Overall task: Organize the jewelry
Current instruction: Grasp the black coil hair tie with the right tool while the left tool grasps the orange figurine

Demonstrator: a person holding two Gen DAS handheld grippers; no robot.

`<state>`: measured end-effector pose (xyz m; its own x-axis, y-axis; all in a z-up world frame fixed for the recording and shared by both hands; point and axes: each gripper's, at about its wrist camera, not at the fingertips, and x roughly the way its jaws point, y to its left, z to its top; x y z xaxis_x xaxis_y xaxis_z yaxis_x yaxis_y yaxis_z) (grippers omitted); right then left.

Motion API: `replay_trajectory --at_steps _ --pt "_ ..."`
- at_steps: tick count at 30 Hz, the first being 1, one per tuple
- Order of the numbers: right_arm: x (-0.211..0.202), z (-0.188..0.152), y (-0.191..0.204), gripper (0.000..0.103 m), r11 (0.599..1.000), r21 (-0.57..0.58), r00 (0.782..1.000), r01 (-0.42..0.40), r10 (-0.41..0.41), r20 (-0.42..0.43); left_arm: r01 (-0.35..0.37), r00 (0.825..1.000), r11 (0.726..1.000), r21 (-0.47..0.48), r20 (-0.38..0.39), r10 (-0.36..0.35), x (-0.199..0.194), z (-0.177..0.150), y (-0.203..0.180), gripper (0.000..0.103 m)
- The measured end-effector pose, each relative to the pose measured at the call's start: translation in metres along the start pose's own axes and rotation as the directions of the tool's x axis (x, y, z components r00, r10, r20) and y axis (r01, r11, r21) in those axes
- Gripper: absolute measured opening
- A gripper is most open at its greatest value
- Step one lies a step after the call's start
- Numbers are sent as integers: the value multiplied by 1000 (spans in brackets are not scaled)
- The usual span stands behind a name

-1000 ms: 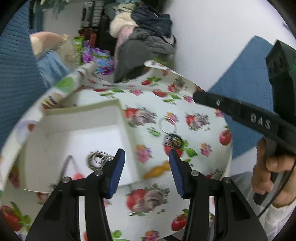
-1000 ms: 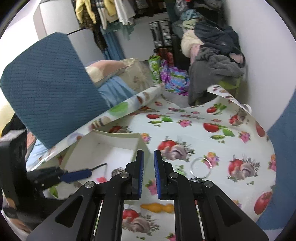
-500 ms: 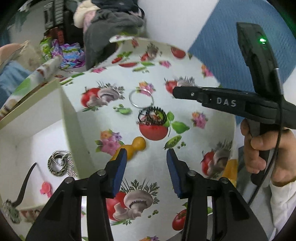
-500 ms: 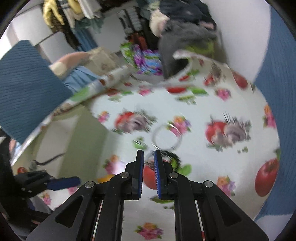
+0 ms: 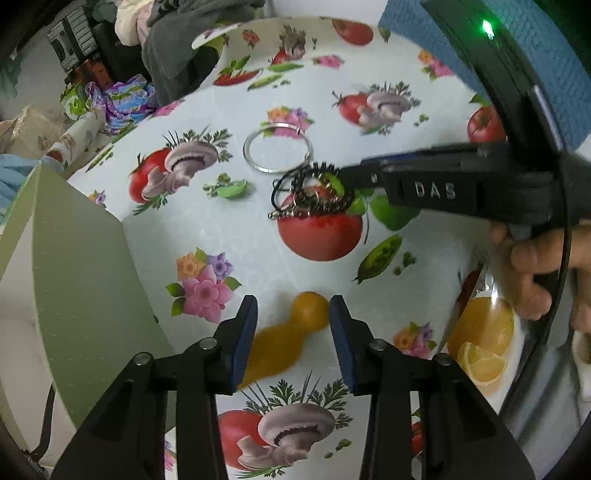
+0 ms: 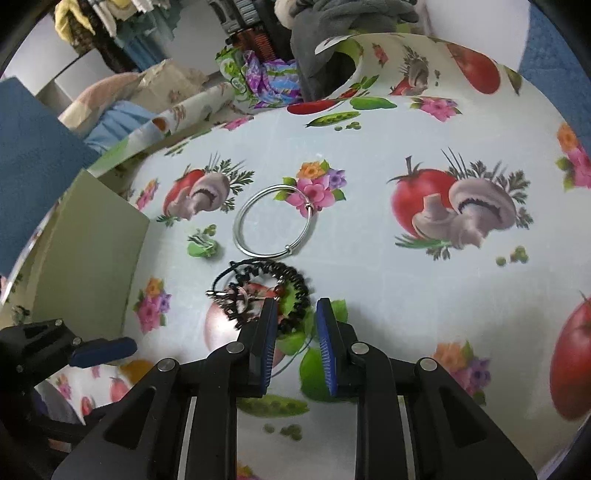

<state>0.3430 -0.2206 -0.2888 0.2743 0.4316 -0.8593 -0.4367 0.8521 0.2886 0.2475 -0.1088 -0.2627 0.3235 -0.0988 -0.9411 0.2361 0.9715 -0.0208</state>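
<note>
A black beaded bracelet tangle with a small metal charm lies on the printed tablecloth, also seen in the left wrist view. A silver wire hoop lies just beyond it, and shows in the left wrist view too. My right gripper is open, its fingertips straddling the near edge of the beaded bracelet; it shows from the side in the left wrist view. My left gripper is open and empty, low over the cloth. A cream box stands at the left.
The box wall rises left of the jewelry. A blue cushioned chair back and piled clothes stand beyond the table. The tablecloth edge curls up at the far side.
Both grippers moved forward and right, away from the box, toward the jewelry. The right gripper opened from shut and dropped onto the beaded bracelet. The box's inside left the view.
</note>
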Motion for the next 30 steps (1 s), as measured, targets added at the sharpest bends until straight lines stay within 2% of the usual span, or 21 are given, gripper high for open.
replay_trajectory --at_steps 2,5,9,14,15,18,23,25,30 --pt "3 3 -2 20 1000 -2 1000 0 0 -3 2 1000 1000 4 -14 -2 5 -1 -1 37" --pt "6 4 1 20 1000 -23 1000 19 -19 -3 0 999 1000 6 -34 1 12 -2 -1 28" --pt "12 3 4 19 997 -54 999 51 -52 -16 9 1000 1000 -5 -20 -9 13 -3 0 28" --pt "15 0 15 18 985 -132 994 109 -109 9 8 1000 999 -48 10 -7 13 -5 2 28" --pt "15 0 17 13 982 -146 993 121 -120 14 10 1000 998 -60 16 -9 13 -5 2 28" --pt "17 -4 26 7 969 -191 988 154 -153 20 17 999 994 -103 33 -14 12 -7 6 28" --pt "11 -7 27 6 978 -158 990 140 -136 37 46 997 981 -191 64 -34 9 -7 15 28" --pt "4 -7 29 6 975 -153 987 159 -151 62 61 996 975 -215 77 -46 5 -7 18 28" --pt "-20 -7 30 6 984 -106 987 140 -129 97 82 992 969 -233 109 -58 -7 -4 19 28"
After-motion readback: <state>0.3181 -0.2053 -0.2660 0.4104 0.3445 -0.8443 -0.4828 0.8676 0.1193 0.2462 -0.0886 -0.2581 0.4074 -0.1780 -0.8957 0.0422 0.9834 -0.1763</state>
